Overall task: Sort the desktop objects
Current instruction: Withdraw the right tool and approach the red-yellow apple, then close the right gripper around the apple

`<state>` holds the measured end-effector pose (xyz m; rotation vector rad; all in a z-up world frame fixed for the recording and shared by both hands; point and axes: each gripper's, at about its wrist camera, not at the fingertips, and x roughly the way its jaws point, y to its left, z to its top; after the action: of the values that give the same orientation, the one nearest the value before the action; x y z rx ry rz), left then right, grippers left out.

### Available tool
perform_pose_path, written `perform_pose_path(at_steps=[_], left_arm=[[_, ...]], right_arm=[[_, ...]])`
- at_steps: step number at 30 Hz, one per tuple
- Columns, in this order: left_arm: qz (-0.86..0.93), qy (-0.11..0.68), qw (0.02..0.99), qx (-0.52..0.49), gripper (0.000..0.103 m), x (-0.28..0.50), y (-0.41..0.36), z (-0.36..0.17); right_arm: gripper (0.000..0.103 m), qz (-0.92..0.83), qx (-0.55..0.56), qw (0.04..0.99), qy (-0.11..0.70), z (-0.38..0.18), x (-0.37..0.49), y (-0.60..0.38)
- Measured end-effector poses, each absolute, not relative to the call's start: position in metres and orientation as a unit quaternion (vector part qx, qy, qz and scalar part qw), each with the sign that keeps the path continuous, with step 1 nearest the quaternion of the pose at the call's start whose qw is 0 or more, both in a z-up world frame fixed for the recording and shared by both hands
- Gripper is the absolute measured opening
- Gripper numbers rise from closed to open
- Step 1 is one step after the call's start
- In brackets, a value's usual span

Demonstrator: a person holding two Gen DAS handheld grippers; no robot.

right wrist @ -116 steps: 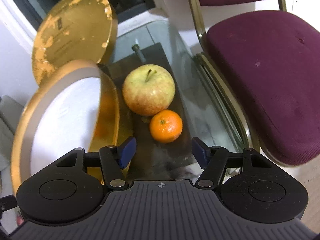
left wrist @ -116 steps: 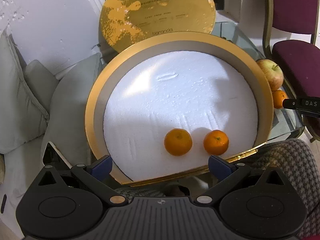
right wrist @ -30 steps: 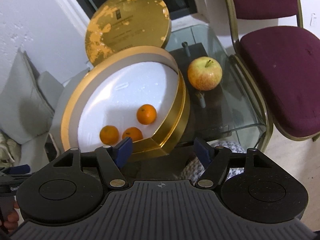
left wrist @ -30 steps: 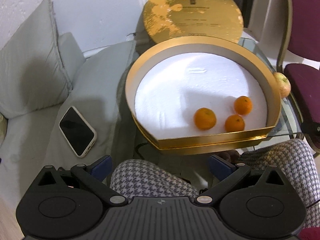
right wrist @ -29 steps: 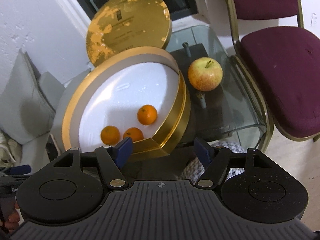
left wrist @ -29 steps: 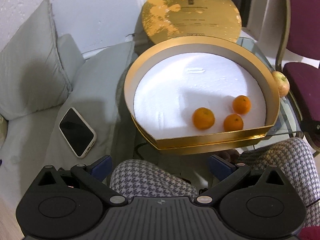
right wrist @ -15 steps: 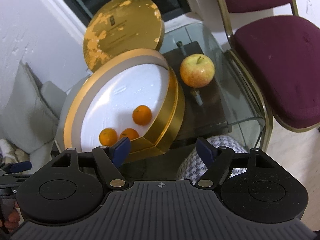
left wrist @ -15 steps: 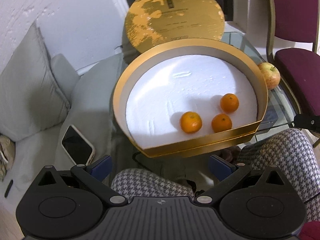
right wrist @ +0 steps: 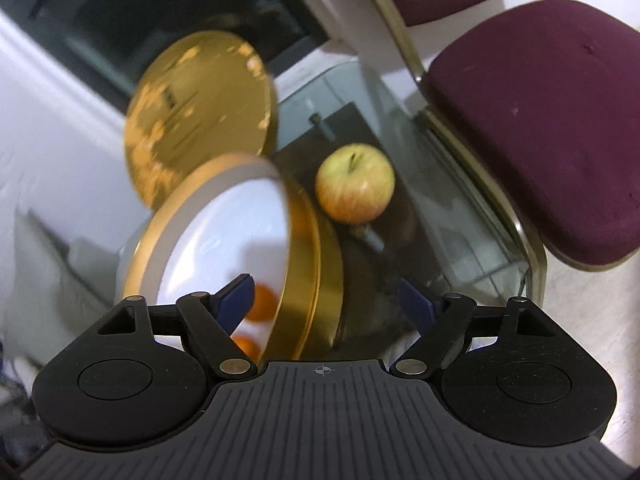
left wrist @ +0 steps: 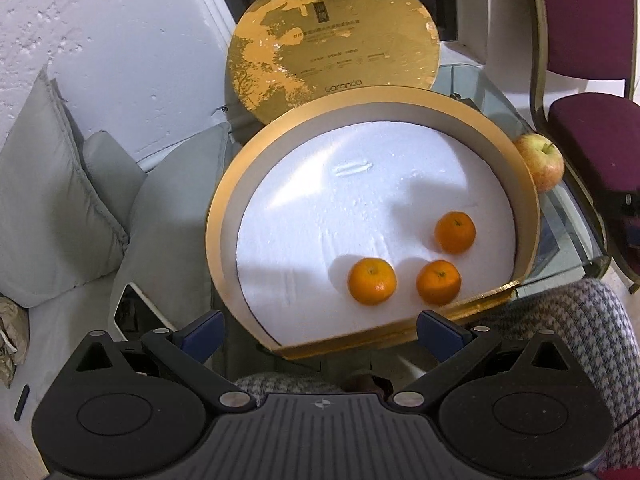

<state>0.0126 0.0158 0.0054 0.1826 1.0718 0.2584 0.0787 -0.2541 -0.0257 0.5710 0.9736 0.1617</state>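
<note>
The round gold box (left wrist: 224, 216) sits on the glass desk (left wrist: 568, 240), lined with white foam, and holds three tangerines: one (left wrist: 372, 281) at about 6 o'clock on the foam, one (left wrist: 438, 282) just beside it at 5 o'clock, and one (left wrist: 455, 232) apart at 4 o'clock. One gold lid (left wrist: 332, 40) leans upright behind the box at 12 o'clock. One apple (right wrist: 354, 182) lies outside the box on the desk, at the box's 3 o'clock, near the maroon chair (right wrist: 560, 120). One phone (left wrist: 132, 312) lies on the grey cushion at 8 o'clock. The left gripper (left wrist: 318, 330) has its jaws wide and empty; the right gripper (right wrist: 328, 294) likewise, wide and empty. Compared with half a second ago, the right wrist view has swung nearer the apple and is blurred, and the left sits closer to the box.
</note>
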Motion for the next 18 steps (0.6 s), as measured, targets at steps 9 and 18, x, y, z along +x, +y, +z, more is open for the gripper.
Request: perform_pose_path(at_steps=[9, 18], left_arm=[[0.132, 0.525, 0.839, 0.057, 0.102, 0.045, 0.046, -0.013], [0.144, 0.541, 0.828, 0.033, 0.102, 0.066, 0.07, -0.036]], right_arm=[[0.087, -0.003, 0.306, 0.823, 0.479, -0.069, 0.166, -0.257], [0.088, -0.042, 0.291, 0.801, 0.521, -0.104, 0.222, -0.231]])
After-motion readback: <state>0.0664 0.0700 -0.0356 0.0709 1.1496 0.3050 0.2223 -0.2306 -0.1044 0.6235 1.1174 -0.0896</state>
